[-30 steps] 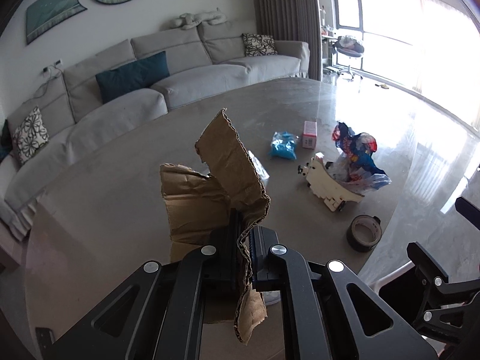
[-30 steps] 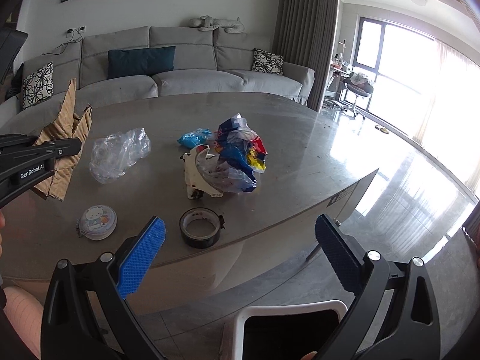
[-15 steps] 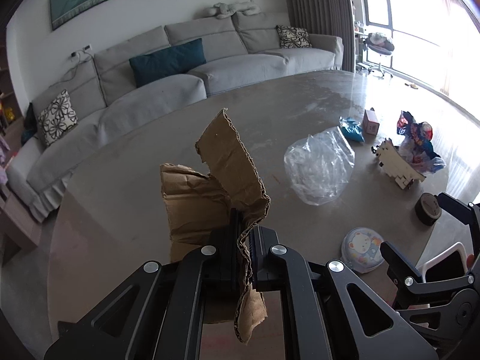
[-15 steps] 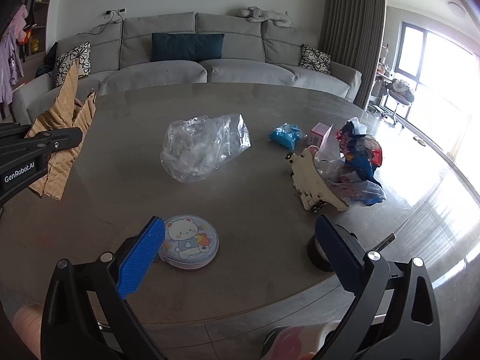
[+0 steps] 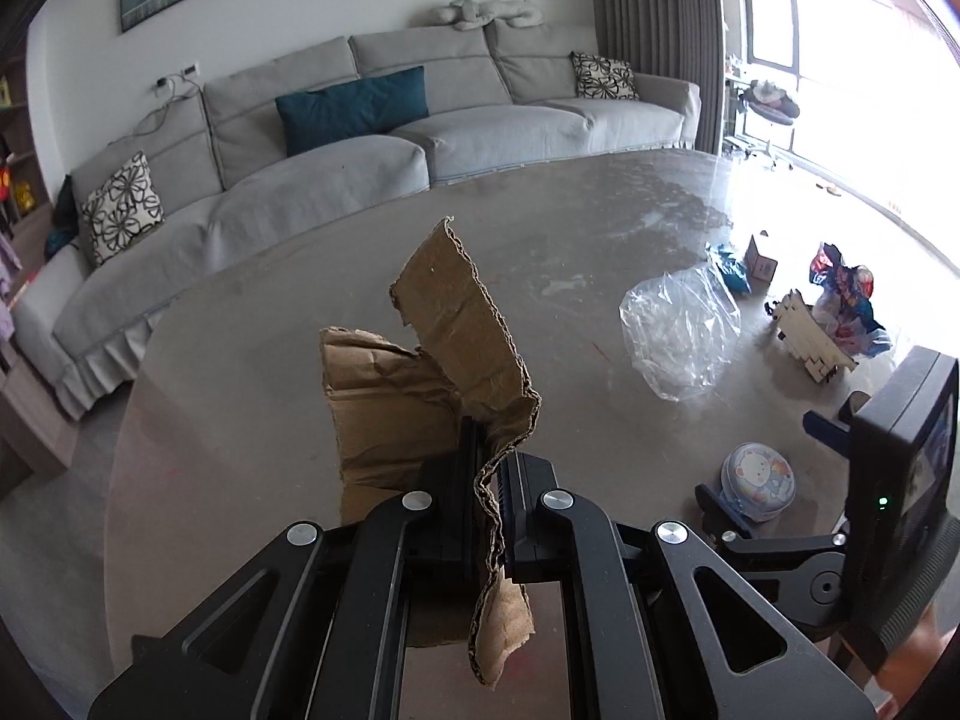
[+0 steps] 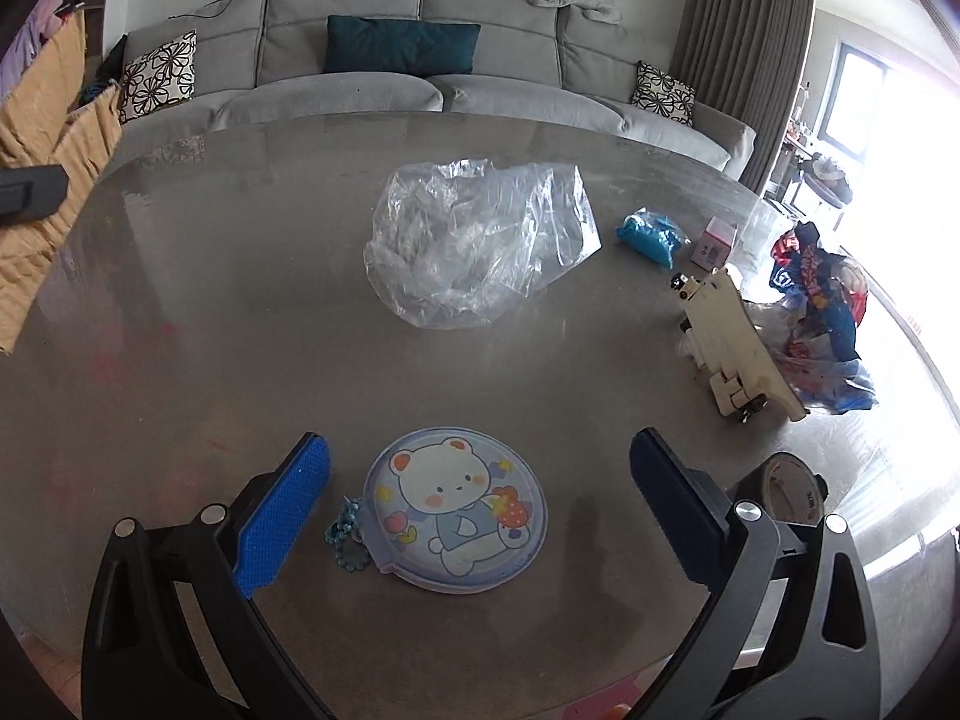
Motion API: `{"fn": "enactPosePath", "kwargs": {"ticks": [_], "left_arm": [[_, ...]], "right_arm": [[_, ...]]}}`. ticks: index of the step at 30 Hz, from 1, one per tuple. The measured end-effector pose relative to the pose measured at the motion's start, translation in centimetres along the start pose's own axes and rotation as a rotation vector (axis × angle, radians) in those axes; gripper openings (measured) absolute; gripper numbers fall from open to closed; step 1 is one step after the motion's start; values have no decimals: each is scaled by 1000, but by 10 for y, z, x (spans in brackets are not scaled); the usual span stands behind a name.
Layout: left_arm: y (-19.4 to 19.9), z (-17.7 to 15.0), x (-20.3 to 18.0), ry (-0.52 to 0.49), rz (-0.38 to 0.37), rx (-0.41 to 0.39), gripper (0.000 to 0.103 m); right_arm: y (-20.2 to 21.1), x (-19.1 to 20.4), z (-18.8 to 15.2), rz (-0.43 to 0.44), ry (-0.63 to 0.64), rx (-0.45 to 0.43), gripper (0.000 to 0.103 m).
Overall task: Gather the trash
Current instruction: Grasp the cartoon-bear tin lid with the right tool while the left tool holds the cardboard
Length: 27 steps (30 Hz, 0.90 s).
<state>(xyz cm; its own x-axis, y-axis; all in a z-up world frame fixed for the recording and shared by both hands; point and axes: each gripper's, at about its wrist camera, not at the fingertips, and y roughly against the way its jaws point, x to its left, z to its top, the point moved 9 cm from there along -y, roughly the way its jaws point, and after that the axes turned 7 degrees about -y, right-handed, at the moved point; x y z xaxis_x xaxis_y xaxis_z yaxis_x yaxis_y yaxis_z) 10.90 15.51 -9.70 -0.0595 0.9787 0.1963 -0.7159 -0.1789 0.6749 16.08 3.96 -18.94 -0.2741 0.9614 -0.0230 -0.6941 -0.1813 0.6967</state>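
Observation:
My left gripper (image 5: 487, 468) is shut on a torn piece of brown cardboard (image 5: 432, 360) and holds it above the grey table (image 5: 300, 300). The cardboard also shows at the left edge of the right wrist view (image 6: 42, 180). My right gripper (image 6: 480, 498) is open and empty, its blue pads either side of a round bear-print case (image 6: 456, 507) near the table's front edge. A crumpled clear plastic bag (image 6: 474, 246) lies beyond it at mid-table; it also shows in the left wrist view (image 5: 681, 330). A colourful wrapper pile (image 6: 822, 312) and a blue wrapper (image 6: 651, 237) lie at the right.
A cream wooden toy (image 6: 735, 342), a small pink box (image 6: 714, 243) and a roll of black tape (image 6: 786, 489) sit on the right side of the table. A grey sofa (image 6: 420, 78) stands behind the table. Bright windows are at the right.
Both grippers have moved left and forward over the table. The right gripper now straddles the bear-print case, with the plastic bag nearer. The left gripper still holds the cardboard.

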Motion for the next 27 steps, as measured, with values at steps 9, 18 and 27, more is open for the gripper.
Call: {"fn": "enactPosePath", "kwargs": {"ticks": [9, 18, 27], "left_arm": [[1, 1, 1, 11, -16, -6, 8], [4, 3, -3, -1, -15, -13, 8], [8, 2, -10, -11, -48, -27, 8]], "right_arm": [[-5, -2, -3, 59, -100, 27, 99], [9, 9, -4, 97, -55, 28, 58], [34, 12, 3, 115, -17, -14, 55]]}}
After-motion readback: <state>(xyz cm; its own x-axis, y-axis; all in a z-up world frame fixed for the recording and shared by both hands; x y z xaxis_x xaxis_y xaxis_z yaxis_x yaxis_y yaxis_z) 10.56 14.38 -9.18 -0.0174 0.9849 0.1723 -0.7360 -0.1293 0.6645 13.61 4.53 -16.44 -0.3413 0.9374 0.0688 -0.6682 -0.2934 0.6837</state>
